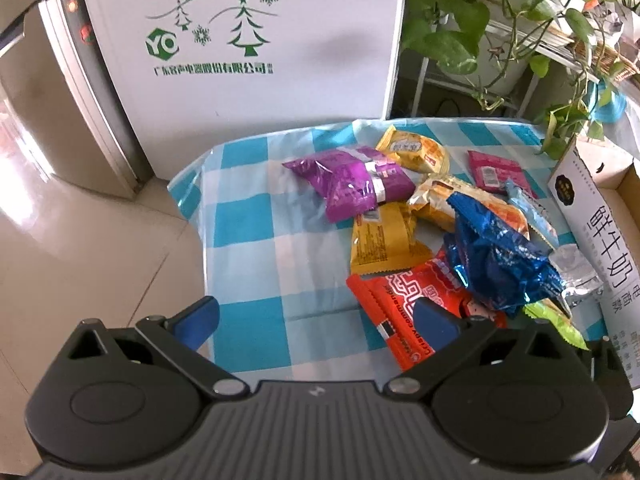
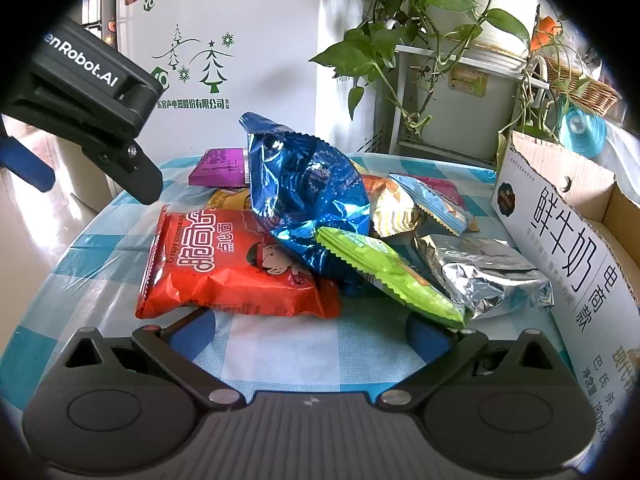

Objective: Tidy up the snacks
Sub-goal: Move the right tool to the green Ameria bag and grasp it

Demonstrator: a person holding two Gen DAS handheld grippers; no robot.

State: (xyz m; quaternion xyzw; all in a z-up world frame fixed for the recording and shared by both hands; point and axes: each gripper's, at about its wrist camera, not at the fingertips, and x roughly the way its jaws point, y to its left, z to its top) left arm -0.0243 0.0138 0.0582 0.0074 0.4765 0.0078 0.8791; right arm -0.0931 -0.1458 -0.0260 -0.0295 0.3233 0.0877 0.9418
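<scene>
Snacks heaped on the counter (image 2: 100, 264), sorting barely begun.
Both grippers, left gripper (image 1: 316, 320) and right gripper (image 2: 312, 328), hover with fingers released; next, grasp the red packet (image 2: 228, 268) for the carton (image 2: 560, 216).

The blue foil bag (image 2: 308, 196) is covering part of the red noodle packet (image 2: 228, 268) and the yellow packets (image 2: 228, 199) behind. The milk carton box (image 2: 568, 240) is running off the picture's edge.

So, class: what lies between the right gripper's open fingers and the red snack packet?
Only bare checked tablecloth, seen in the right wrist view. The right gripper is open and the red snack packet lies just beyond it.
</scene>
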